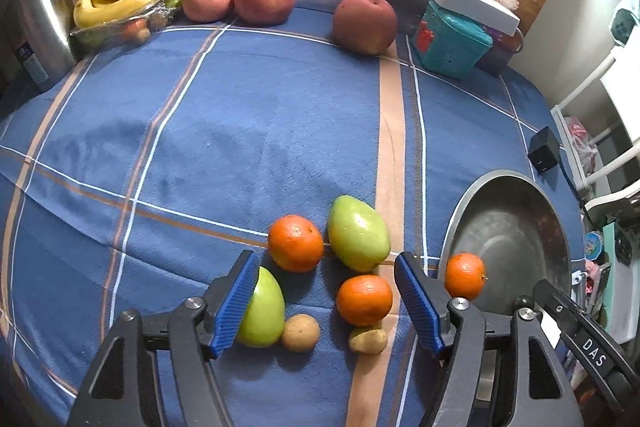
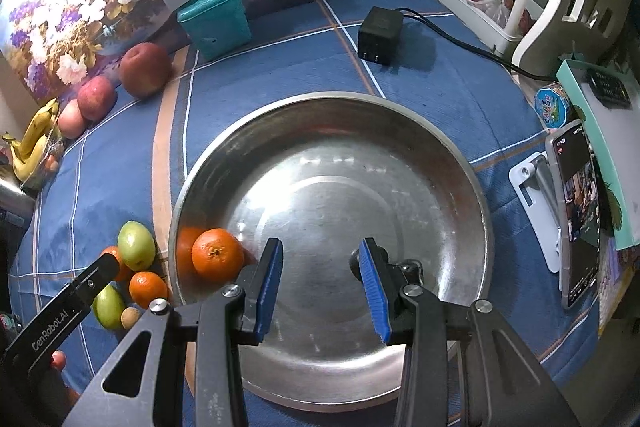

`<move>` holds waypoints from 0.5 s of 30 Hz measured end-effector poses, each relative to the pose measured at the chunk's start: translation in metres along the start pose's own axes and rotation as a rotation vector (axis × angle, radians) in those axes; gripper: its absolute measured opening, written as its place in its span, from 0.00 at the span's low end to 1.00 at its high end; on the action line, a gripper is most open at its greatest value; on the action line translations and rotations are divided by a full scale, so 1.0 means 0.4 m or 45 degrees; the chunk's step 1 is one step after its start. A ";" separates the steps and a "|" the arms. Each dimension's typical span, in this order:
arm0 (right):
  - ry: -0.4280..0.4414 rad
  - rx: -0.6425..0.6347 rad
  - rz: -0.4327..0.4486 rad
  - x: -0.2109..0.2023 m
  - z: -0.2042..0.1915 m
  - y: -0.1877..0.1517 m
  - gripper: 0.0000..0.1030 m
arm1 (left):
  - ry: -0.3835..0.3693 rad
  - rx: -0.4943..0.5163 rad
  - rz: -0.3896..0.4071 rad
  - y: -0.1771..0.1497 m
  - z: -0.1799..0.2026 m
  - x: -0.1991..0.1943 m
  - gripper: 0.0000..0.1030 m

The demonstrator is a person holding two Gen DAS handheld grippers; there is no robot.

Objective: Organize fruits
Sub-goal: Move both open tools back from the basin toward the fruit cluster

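my right gripper [image 2: 320,283] is hanging over the steel bowl [image 2: 420,131], jaws apart and gripping nothing, one orange [image 2: 217,254] sitting inside by the rim. my left gripper [image 1: 326,301] is hovering wide apart over loose oranges [image 1: 295,243] and green fruit [image 1: 358,233] on the blue worktop cloth [image 1: 240,131].

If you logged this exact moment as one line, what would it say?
left gripper: open above loose fruit | right gripper: open, empty, over round steel bowl | in bowl: one orange tangerine
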State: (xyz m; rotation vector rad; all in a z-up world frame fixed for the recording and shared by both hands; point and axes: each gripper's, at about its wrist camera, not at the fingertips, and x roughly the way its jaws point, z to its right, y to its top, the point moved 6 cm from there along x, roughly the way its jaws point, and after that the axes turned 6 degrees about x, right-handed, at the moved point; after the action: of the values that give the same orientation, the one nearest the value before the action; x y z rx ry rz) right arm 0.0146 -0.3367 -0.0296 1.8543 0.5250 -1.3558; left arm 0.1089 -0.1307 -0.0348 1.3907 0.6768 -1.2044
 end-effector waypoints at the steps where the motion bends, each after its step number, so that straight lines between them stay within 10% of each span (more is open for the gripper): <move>1: -0.001 0.001 0.000 0.000 0.000 0.000 0.39 | 0.008 0.005 0.001 0.000 0.000 0.000 0.74; 8: -0.023 0.001 -0.008 0.009 0.003 0.003 0.42 | 0.106 0.012 0.006 0.000 -0.015 0.009 1.00; 10: -0.052 -0.020 -0.006 0.015 0.004 0.004 0.68 | 0.131 0.005 0.007 -0.001 -0.024 0.011 1.00; 15: -0.080 -0.045 -0.005 0.027 0.008 0.000 0.69 | 0.145 -0.005 -0.002 -0.006 -0.036 0.017 1.00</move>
State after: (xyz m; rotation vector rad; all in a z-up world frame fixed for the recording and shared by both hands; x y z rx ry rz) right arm 0.0166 -0.3402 -0.0400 1.7776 0.5175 -1.3940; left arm 0.1131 -0.1180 -0.0438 1.4643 0.7595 -1.1306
